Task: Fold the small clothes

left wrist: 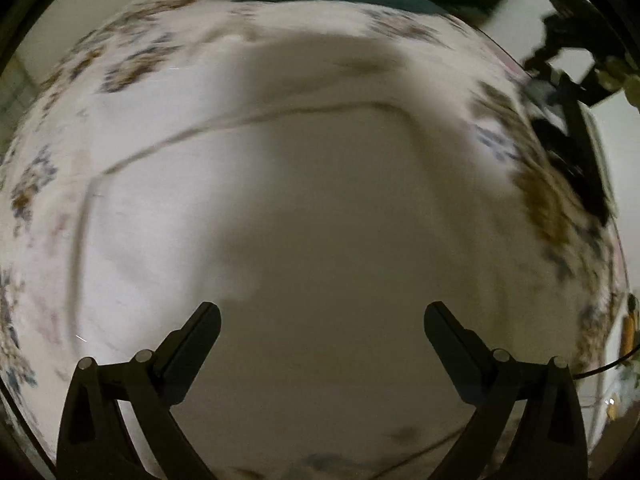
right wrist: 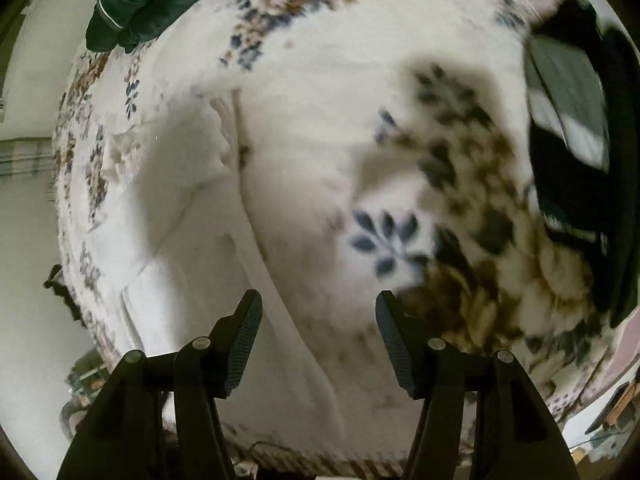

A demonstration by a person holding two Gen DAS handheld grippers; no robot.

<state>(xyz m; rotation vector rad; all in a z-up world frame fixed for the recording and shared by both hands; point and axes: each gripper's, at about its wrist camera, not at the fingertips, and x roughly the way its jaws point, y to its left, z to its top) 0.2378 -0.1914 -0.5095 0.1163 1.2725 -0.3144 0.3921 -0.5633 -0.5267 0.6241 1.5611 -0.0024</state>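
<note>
A: Since both views are smeared, start from the biggest thing: the round table under a white cloth printed with blue and brown flowers [right wrist: 384,240] fills both views. On it lies the white fabric garment with a stitched hem line [left wrist: 280,184], spread flat near the middle, its seam running across the left wrist view.

B: Other clothes?

A: A dark green bunched garment [right wrist: 132,4] at the far edge, and a black-and-grey folded piece [right wrist: 576,128] at the right rim. Both well apart from the white one. Leave them.

B: Tongs?

A: Your left gripper [left wrist: 322,316] is spread wide, nothing between the fingers, hanging over the white fabric. Your right gripper [right wrist: 318,308] is also apart, empty, over the garment's edge beside the floral print.

B: So how do you do this well?

A: My read: you're between folds, lining up the next grab. Drop each gripper onto a corner of the same hem, pinch only the white layer, not the tablecloth below. Lift both together, level, carry the edge over to meet the opposite edge, then release. Risk is snagging the tablecloth, since white on white hides the edge.
</note>
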